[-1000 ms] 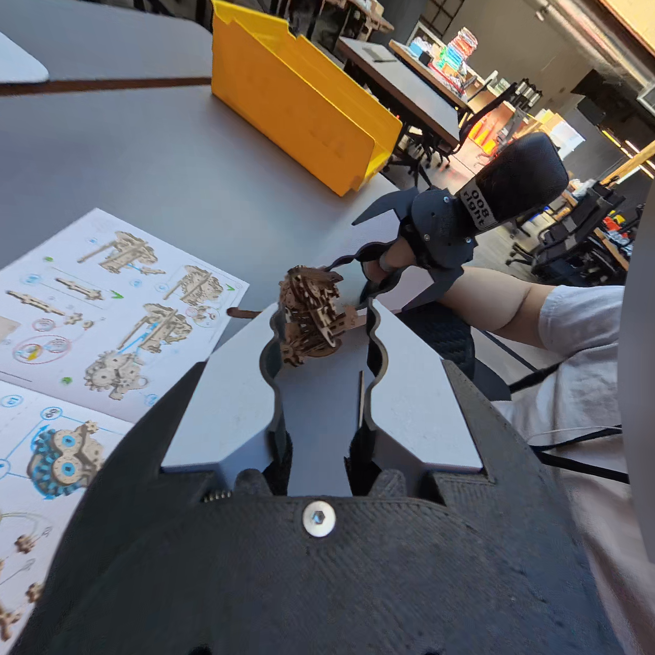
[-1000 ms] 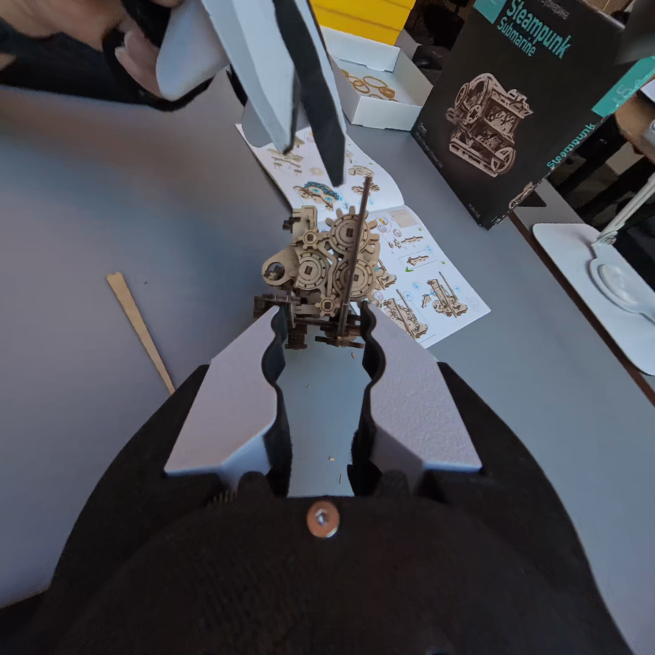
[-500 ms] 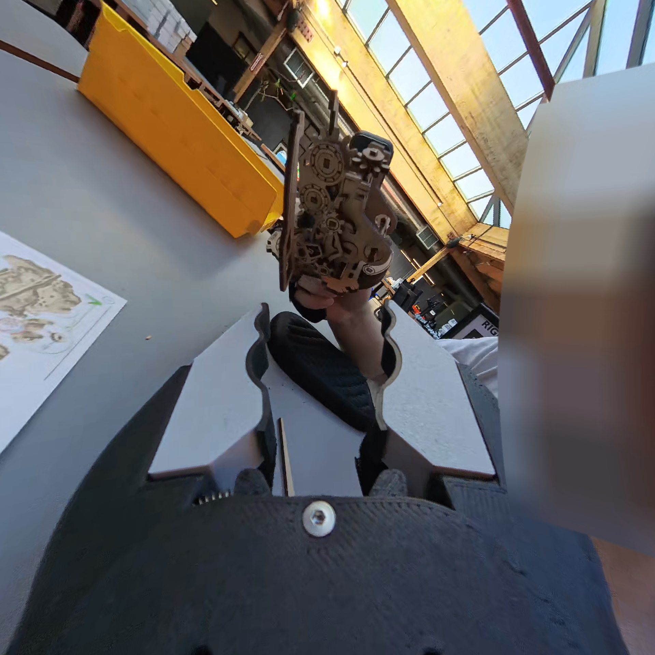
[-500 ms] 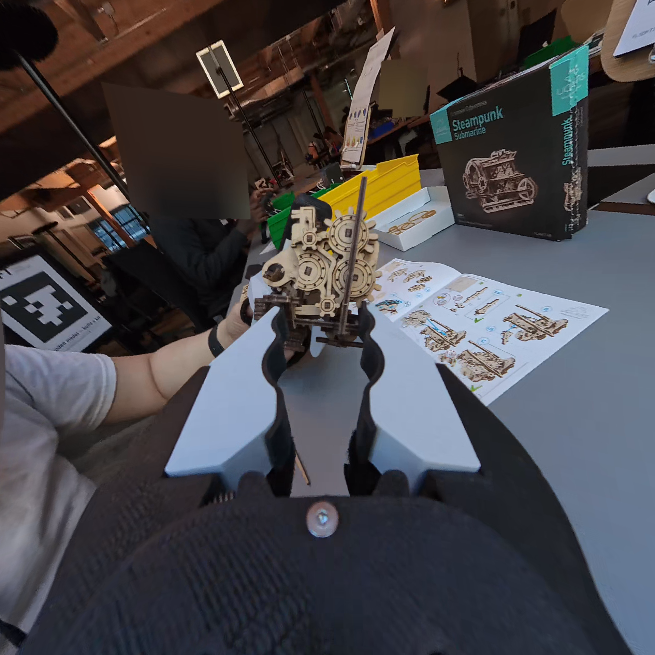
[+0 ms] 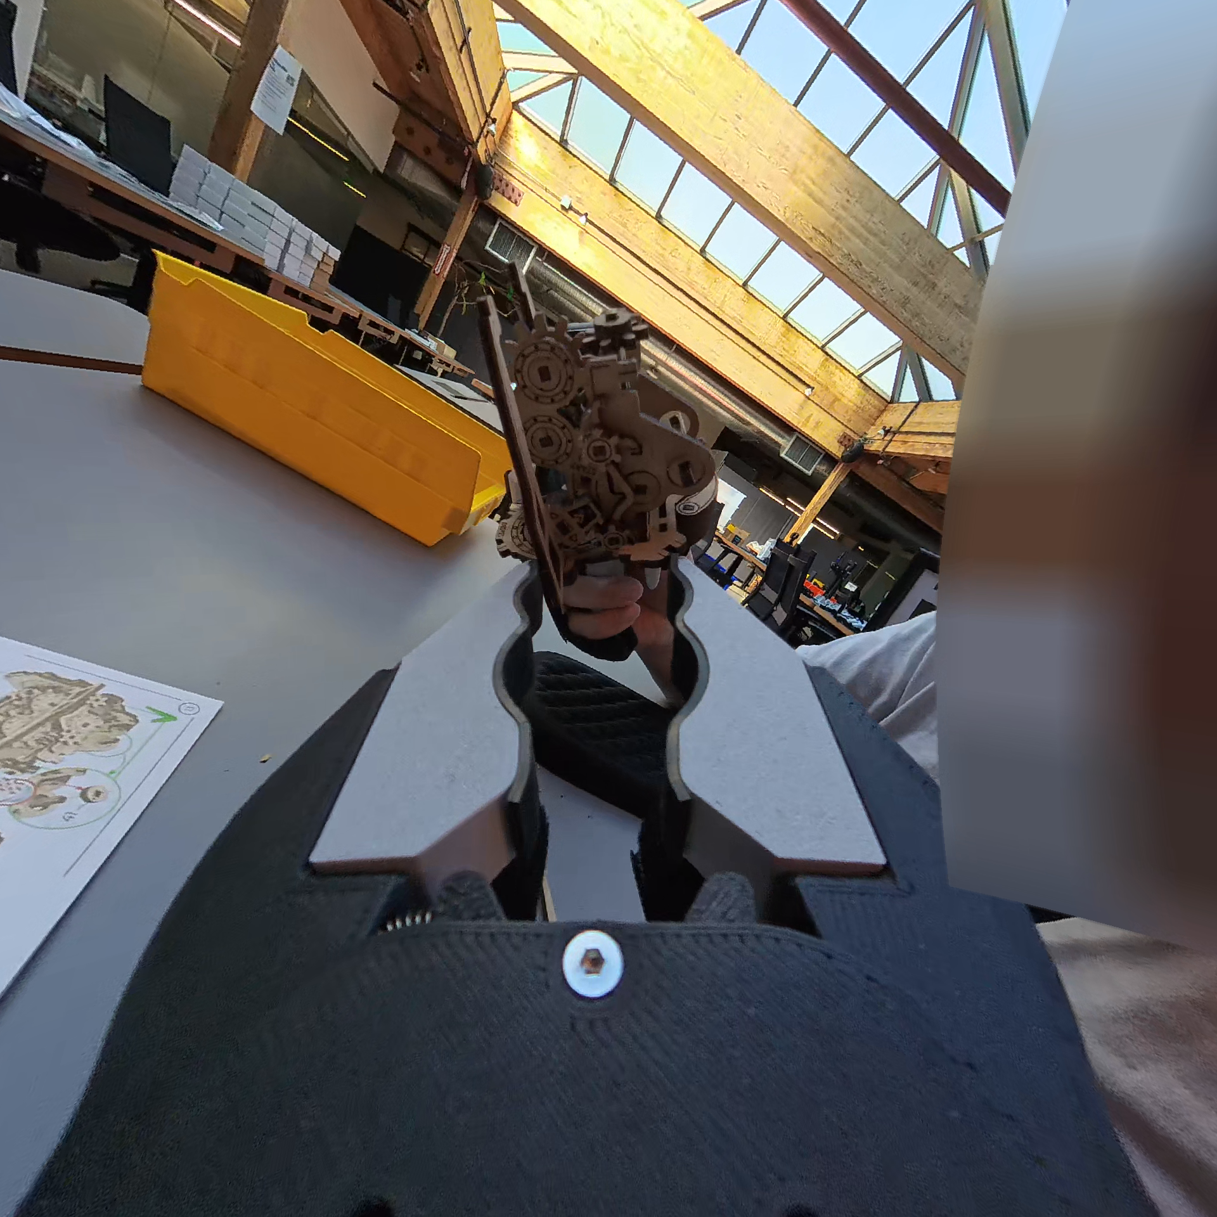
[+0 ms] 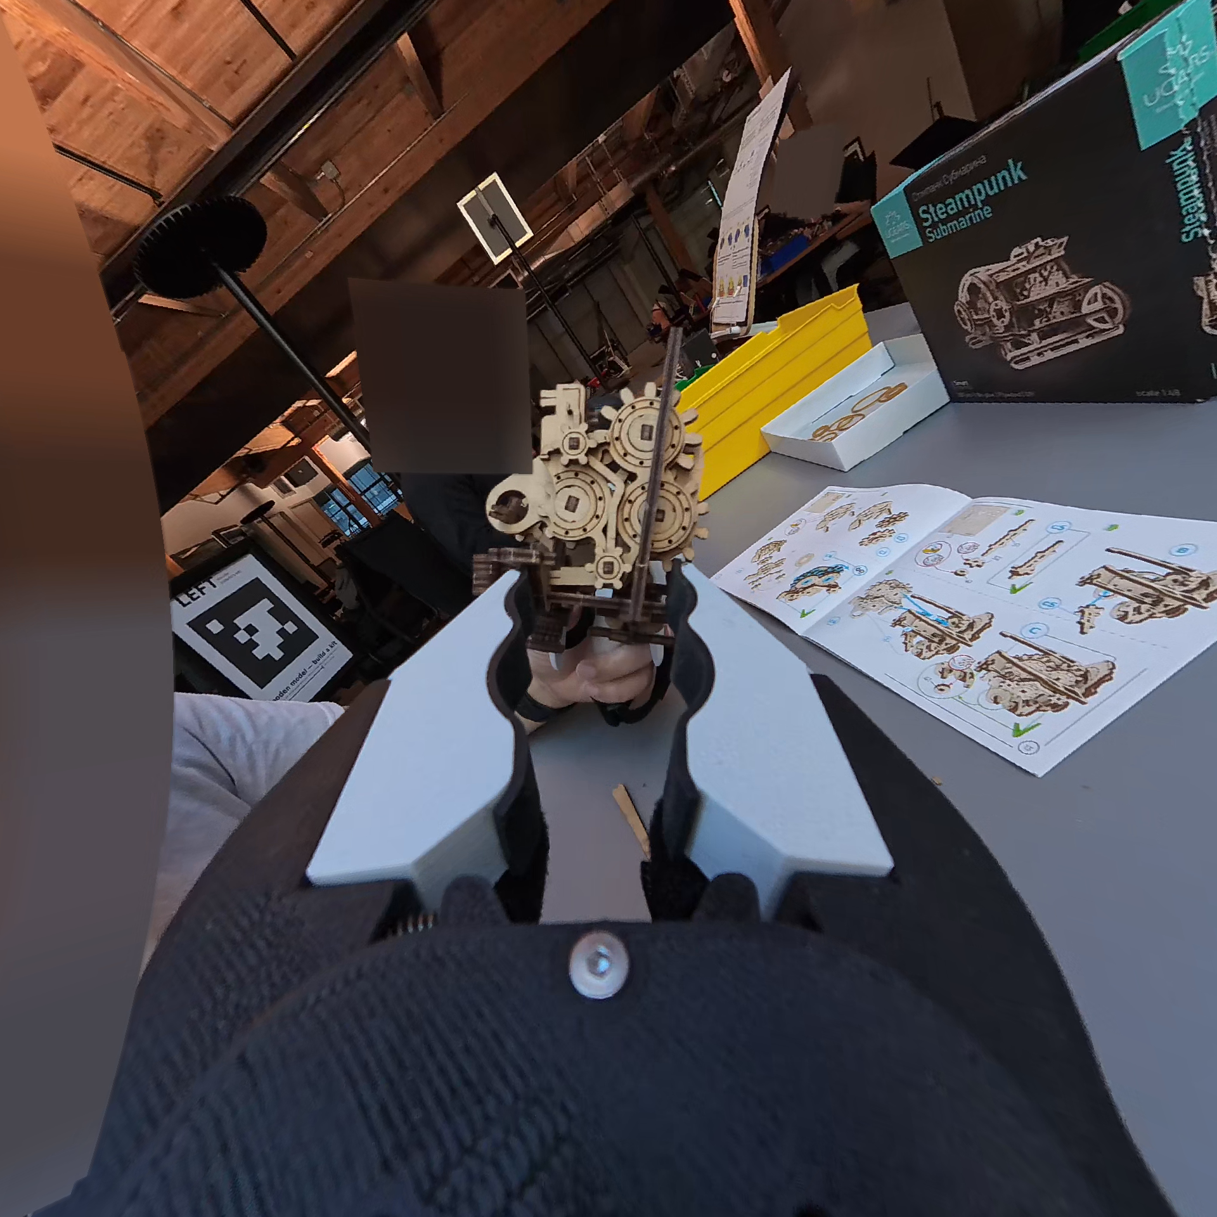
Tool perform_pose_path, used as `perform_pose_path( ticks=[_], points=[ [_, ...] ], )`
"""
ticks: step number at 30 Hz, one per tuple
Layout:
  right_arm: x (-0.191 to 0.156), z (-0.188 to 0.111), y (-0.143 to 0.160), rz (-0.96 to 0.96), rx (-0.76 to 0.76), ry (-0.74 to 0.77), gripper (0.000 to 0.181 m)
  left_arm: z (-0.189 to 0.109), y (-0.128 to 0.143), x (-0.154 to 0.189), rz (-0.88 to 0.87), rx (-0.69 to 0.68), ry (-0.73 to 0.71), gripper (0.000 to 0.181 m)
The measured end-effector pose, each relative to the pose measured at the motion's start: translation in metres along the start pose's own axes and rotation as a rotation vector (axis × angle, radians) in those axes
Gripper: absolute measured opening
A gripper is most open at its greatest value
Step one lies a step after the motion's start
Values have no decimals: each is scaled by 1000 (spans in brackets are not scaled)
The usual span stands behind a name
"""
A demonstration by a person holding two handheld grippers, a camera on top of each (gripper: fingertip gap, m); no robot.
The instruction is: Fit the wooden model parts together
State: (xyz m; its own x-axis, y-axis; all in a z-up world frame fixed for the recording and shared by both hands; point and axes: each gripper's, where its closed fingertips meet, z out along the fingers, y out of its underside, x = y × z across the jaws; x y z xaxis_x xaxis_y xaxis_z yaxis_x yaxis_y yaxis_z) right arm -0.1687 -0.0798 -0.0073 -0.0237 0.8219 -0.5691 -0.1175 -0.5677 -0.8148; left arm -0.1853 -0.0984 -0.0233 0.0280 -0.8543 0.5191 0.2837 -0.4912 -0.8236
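Wooden model (image 6: 596,510) stands clamped upright at right gripper (image 6: 596,609) tips.

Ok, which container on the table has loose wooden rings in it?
The shallow white tray, lying between the yellow bin and the dark model box: light wooden rings show inside it. The bin's inside is hidden.

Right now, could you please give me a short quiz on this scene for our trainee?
1. True or false: the wooden gear assembly lies flat on the table.
2. Which claw grips the assembly?
3. The bin on the table is: A red, B yellow, C blue.
Key: 1 false, it is held up off the table; 2 the right claw; 3 B.
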Motion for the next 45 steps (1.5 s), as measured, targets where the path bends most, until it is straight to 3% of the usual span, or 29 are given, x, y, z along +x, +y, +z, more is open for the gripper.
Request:
perform_pose_path(
  ticks=[7,13,18,28,37,45],
  points=[
    [4,-1,-6,25,66,32,38,1,-4,-7,-110,69,-19,37],
    [7,-4,-14,32,152,43,39,0,-15,-7,-192,229,-11,33],
    [8,-1,-10,72,148,34,39,4,-14,-12,-191,218,-33,43],
    [16,0,-7,133,155,47,39,5,-11,-17,-238,218,-19,30],
    [26,1,-2,221,159,40,40,3,-9,-26,-288,231,-52,30],
    [18,4,-1,43,87,56,41,-1,-13,-20,-252,241,-21,30]
  ],
)
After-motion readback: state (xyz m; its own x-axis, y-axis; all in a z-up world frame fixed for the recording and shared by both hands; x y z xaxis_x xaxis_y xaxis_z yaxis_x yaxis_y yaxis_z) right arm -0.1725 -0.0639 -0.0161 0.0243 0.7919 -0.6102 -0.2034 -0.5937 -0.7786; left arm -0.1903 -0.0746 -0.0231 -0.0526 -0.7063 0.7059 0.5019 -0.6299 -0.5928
